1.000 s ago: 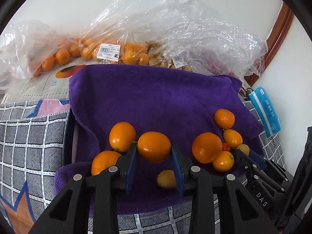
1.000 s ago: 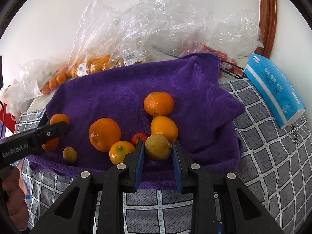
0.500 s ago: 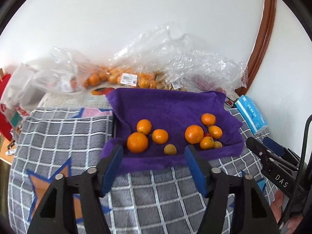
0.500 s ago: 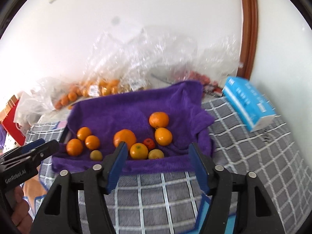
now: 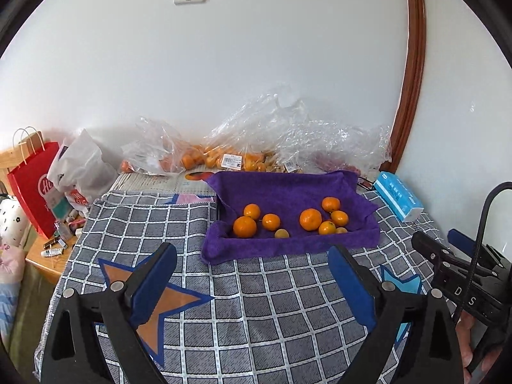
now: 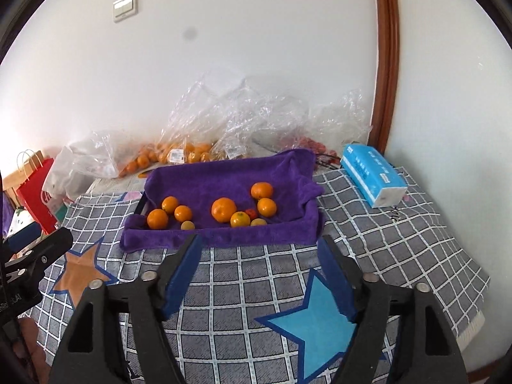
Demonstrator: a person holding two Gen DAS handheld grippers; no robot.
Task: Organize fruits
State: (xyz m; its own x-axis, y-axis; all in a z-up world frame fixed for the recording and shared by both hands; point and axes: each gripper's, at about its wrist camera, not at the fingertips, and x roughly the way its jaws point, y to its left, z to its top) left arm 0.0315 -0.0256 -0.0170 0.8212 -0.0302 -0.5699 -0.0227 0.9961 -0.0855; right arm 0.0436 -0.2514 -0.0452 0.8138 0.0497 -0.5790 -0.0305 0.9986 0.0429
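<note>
- Hovering above the checked tablecloth (image 5: 256, 288), the left gripper (image 5: 252, 284) and right gripper (image 6: 259, 275) both stand with jaws spread wide, holding nothing.
- The fruits lie well ahead of both, on a purple towel (image 6: 224, 176) draped over a tray: 3 oranges and 1 small yellow fruit (image 5: 282, 233) at left, a second cluster around a large orange (image 6: 223, 210) at right.
- Judged by looks, the oranges are light, firm and round, apt to roll on the soft towel; a grip across the widest middle, pressed gently, seems safest.
- A small red fruit (image 6: 250, 213), half hidden among the right cluster, probably bruises more easily.
- Plastic bags (image 6: 256, 121) of more fruit line the wall.
</note>
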